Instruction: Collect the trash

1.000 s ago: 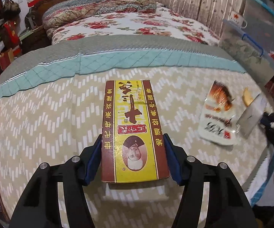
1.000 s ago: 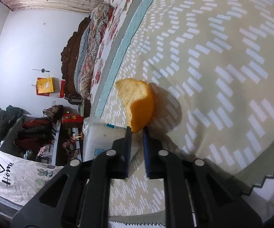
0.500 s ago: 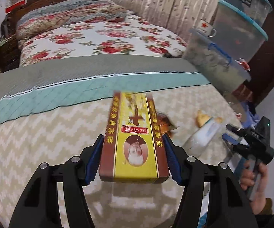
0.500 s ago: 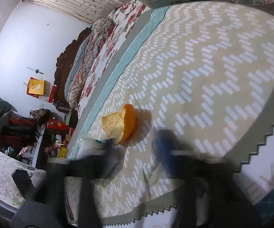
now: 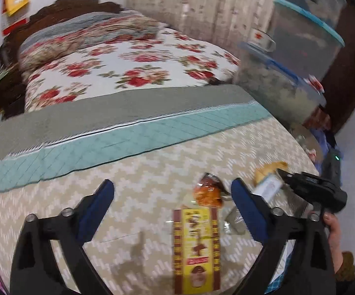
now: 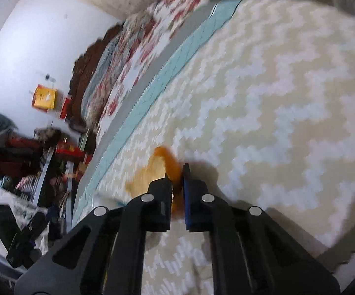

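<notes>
While its jaws have just been opening, the left hand-held gripper [image 5: 172, 198] stands wide and empty above the bed [image 5: 152, 162]; the yellow-and-brown box [image 5: 196, 250] lies loose on the zigzag bedspread below, between the fingers but clear of both. Right hand-held gripper [image 6: 176, 172]: jaws just closed, pinched tight on the orange peel [image 6: 156, 169] at the bedspread. Beside the box: a snack wrapper [image 5: 208, 191] and a crumpled clear wrapper [image 5: 234, 220]. Stacked storage bins [image 5: 298, 56] stand at the bed's far side.
</notes>
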The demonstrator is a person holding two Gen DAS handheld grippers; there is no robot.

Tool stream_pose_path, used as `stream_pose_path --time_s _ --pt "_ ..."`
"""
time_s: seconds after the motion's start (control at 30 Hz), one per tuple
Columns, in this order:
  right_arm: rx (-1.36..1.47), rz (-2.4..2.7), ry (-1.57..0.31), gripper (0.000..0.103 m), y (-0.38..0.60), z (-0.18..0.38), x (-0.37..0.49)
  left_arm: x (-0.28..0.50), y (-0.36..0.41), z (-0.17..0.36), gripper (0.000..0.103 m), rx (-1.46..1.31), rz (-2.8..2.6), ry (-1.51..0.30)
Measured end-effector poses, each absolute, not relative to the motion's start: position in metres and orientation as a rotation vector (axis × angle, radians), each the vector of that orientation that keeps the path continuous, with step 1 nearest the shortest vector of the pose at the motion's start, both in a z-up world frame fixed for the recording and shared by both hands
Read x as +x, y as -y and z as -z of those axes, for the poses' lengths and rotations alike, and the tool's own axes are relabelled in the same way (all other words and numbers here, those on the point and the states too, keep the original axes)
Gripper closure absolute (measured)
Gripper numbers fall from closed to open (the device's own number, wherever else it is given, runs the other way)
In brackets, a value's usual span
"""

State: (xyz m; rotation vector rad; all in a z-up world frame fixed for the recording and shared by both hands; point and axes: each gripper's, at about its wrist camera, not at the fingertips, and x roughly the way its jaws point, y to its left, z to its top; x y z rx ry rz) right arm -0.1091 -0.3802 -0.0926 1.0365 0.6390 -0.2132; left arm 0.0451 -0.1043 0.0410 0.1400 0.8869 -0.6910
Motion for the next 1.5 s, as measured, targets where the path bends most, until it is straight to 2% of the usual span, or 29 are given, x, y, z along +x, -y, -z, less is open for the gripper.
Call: stream_pose_path --time_s 0.13,0.3,0.33,0.37,0.4,0.47,0.7,0.8,0.97,1.1,1.27,1.3,1.33,1.37,1.4,1.43,1.47,1.5 --pt "1.011 0.310 -0.542 0.093 0.394 0.080 -0.136 0.041 0.103 -0.019 0.011 0.169 0.664 -0.987" --pt "0.993 0.324 -0.514 0.093 0.397 0.076 -0.150 0.004 0.127 0.023 0.011 0.368 0.656 -1.038" --pt "0.991 0.321 -0.518 0.093 0.397 0.077 -0.152 -0.001 0.129 0.029 0.013 0.404 0.652 -1.037" --pt "0.991 0.318 -0.522 0.094 0.398 0.078 -0.153 -0.007 0.131 0.036 0.022 0.433 0.659 -1.041" --pt "0.993 0.316 -0.523 0.094 0.399 0.079 -0.156 -0.010 0.130 0.041 0.045 0.449 0.672 -1.057" --pt "1.011 0.307 -0.514 0.093 0.407 0.079 -0.161 -0.011 0.124 0.038 0.047 0.443 0.668 -1.051" --pt "1.002 0.305 -0.454 0.093 0.438 0.071 -0.185 0.004 0.127 -0.038 0.047 0.351 0.681 -0.930" --pt "1.001 0.333 -0.441 0.093 0.465 0.075 -0.199 0.003 0.185 -0.061 0.047 0.385 0.783 -0.893" --pt "1.005 0.457 -0.390 0.094 0.527 0.077 -0.238 -0.017 0.339 -0.078 0.046 0.460 1.061 -0.866" --pt "1.007 0.589 -0.361 0.093 0.589 0.078 -0.269 -0.038 0.479 -0.064 0.046 0.473 1.270 -0.934" --pt "0.982 0.684 -0.415 0.089 0.648 0.082 -0.276 -0.054 0.597 -0.029 0.045 0.438 1.359 -1.009" --pt "0.974 0.692 -0.429 0.088 0.655 0.085 -0.273 -0.054 0.615 -0.017 0.036 0.433 1.354 -1.024" --pt "0.974 0.689 -0.441 0.087 0.660 0.088 -0.272 -0.055 0.633 -0.005 0.021 0.436 1.330 -1.045" --pt "0.991 0.668 -0.444 0.076 0.665 0.092 -0.269 -0.056 0.643 0.002 0.019 0.439 1.306 -1.057" --pt "1.011 0.655 -0.439 0.046 0.667 0.094 -0.267 -0.056 0.651 0.012 0.020 0.441 1.280 -1.083" --pt "1.033 0.652 -0.411 0.028 0.668 0.095 -0.270 -0.055 0.655 0.020 0.020 0.440 1.274 -1.116" --pt "1.022 0.668 -0.360 0.016 0.665 0.092 -0.276 -0.054 0.655 0.023 0.020 0.439 1.272 -1.132" --pt "1.001 0.681 -0.339 0.018 0.660 0.085 -0.278 -0.052 0.649 0.024 0.020 0.432 1.269 -1.141"
